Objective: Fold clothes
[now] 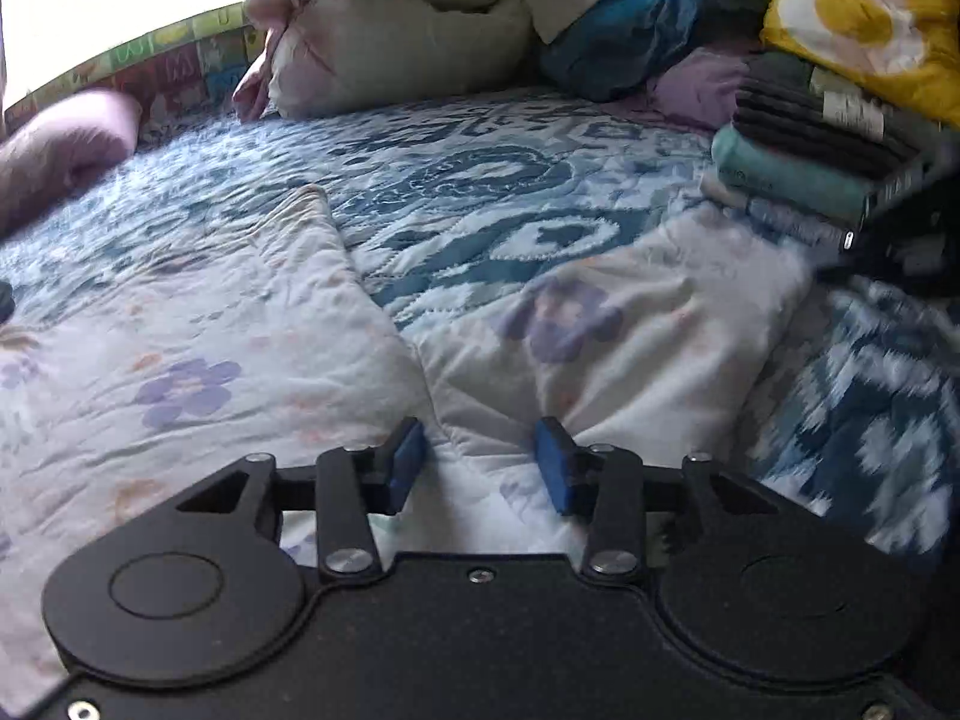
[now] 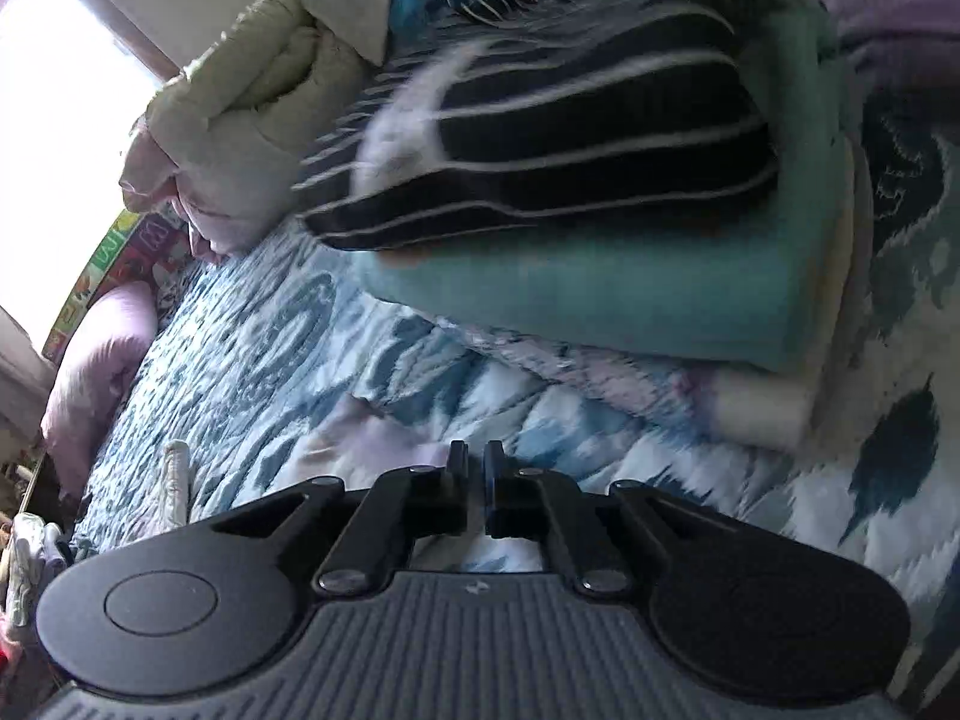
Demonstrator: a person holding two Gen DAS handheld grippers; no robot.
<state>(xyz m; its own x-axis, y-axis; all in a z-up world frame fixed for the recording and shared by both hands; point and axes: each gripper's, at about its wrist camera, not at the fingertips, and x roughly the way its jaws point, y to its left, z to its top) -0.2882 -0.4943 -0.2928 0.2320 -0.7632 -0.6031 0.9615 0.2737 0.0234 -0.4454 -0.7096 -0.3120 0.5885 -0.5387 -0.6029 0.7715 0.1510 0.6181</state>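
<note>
Lying under left claw (image 1: 480,459): floral garment (image 1: 198,336)

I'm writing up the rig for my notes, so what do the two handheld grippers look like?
Both are matte black. The left gripper has two round housings, silver screws on its linkage arms, and blue pads on its fingers. The right gripper has the same round housings and linkage, plus a grey ribbed top plate. No cables or sleeves show.
</note>
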